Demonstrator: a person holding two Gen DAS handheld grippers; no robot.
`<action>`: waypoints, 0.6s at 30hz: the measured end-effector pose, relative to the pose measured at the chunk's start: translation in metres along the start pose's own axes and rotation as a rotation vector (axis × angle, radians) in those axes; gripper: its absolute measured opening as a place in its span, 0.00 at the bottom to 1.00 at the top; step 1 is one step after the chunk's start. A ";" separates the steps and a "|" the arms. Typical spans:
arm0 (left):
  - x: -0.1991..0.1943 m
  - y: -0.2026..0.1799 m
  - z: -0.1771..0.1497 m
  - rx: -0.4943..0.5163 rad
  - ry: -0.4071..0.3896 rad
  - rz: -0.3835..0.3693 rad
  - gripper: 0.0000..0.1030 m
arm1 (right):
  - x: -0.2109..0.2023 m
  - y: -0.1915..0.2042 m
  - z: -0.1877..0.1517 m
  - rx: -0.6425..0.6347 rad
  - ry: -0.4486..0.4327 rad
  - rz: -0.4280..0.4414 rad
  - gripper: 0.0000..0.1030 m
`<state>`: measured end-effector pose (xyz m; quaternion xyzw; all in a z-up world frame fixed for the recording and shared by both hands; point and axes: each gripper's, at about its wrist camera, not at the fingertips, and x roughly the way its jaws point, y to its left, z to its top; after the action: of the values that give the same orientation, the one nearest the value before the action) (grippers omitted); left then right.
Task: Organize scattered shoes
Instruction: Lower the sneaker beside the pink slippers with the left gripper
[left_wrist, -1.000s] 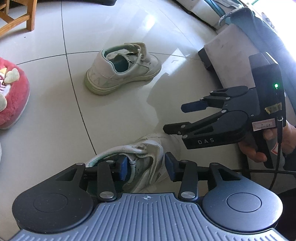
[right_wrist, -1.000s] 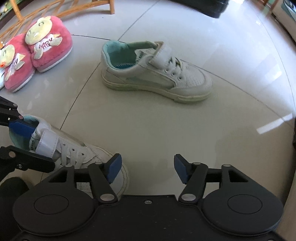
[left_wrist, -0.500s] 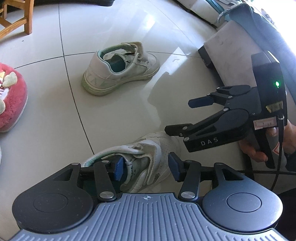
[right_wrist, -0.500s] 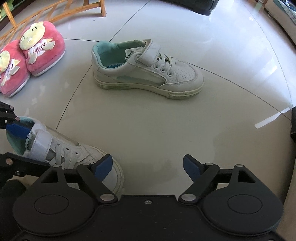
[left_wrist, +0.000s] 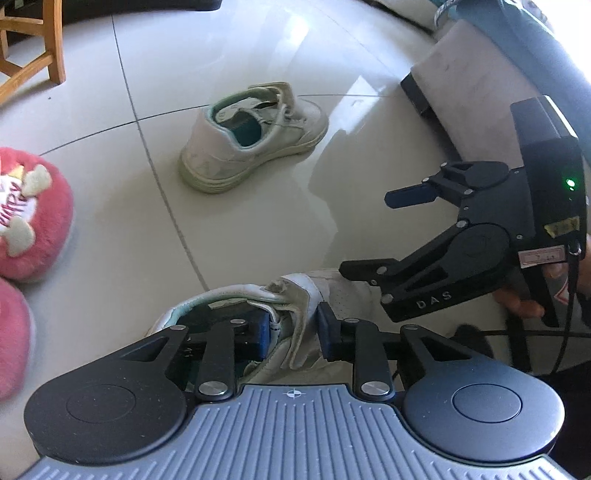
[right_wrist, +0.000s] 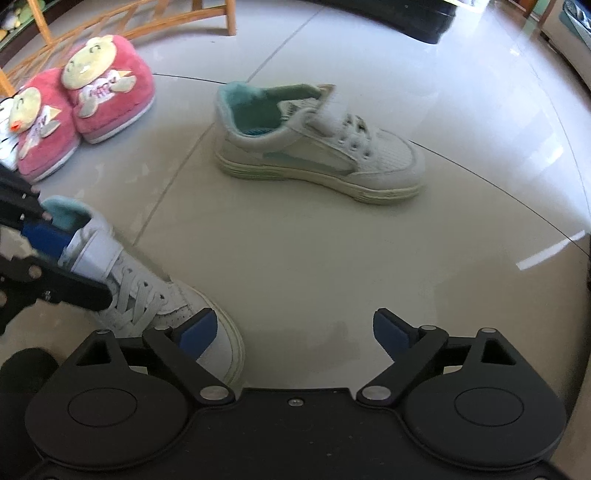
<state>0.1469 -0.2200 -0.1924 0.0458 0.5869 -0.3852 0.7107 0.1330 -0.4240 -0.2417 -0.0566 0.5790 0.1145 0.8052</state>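
Left gripper (left_wrist: 291, 328), at lower centre of its view, is closing on the near sneaker's (left_wrist: 295, 306) strap and tongue, a handy hold for lifting. Right gripper (right_wrist: 295, 332) is opening wide over bare floor, nothing between; the far sneaker (right_wrist: 317, 144) lies mid-frame beyond it.

From the right wrist view, the floor (right_wrist: 332, 258) carries every item. The far sneaker (right_wrist: 317, 144) lies at twelve o'clock, toe toward three o'clock. The near sneaker (right_wrist: 147, 291) lies at eight o'clock, well apart from it. Two plush slippers (right_wrist: 81, 107) sit side by side, touching, at ten o'clock, with a wooden chair (right_wrist: 122, 26) behind them. The left gripper (left_wrist: 291, 328) stands over the near sneaker's opening, one jaw inside, one outside. The right gripper (right_wrist: 295, 332) sits just beside that sneaker's toe.
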 end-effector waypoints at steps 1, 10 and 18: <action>-0.001 0.001 0.000 0.009 0.002 0.007 0.25 | 0.000 0.003 0.002 -0.008 -0.003 0.005 0.91; -0.020 0.029 -0.010 0.027 0.056 0.030 0.25 | -0.005 0.020 0.003 -0.084 -0.012 0.015 0.95; -0.037 0.049 -0.030 0.002 0.081 0.039 0.25 | 0.000 0.018 -0.004 -0.060 0.018 0.020 0.98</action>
<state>0.1523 -0.1518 -0.1880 0.0736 0.6137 -0.3698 0.6937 0.1249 -0.4079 -0.2423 -0.0761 0.5831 0.1394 0.7968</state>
